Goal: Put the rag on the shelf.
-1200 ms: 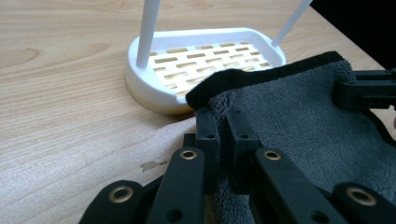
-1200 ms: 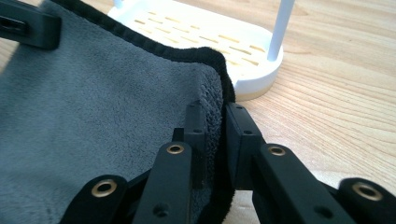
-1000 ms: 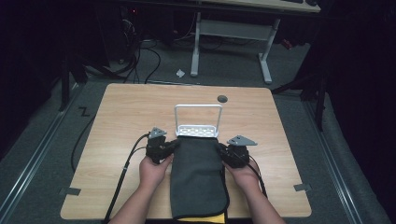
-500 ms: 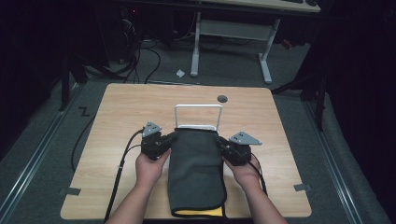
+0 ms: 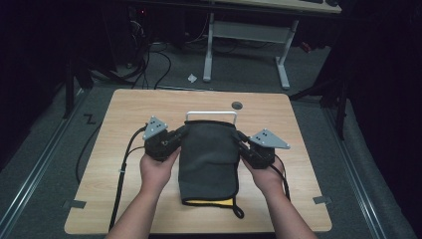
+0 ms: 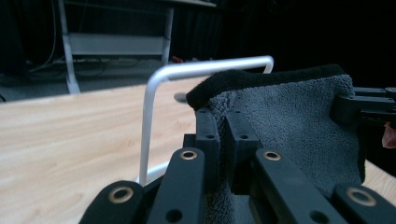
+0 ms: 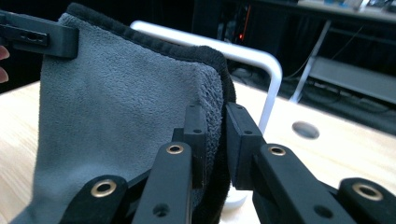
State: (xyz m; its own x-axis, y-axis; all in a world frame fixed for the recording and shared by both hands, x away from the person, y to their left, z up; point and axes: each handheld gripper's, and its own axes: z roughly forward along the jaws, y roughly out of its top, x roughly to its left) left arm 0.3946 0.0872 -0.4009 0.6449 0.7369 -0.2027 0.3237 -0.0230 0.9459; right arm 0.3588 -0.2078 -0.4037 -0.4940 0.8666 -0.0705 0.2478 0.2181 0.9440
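**Two tongs, one towel, held up at the rack**

The left gripper (image 5: pixel 180 135) pinches the left top corner of the grey towel (image 5: pixel 209 159), jaws pressed together on the cloth. The right gripper (image 5: pixel 240 141) pinches the opposite corner the same way. One towel hangs between two grippers, its top edge level with the bar of the single white rack (image 5: pixel 211 114) standing on the wooden table (image 5: pixel 124 109); its lower end lies on the tabletop.

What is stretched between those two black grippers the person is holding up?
A grey towel, pinched at one top corner by the left gripper and at the other by the right gripper. The high view shows it hanging in front of a white rack.
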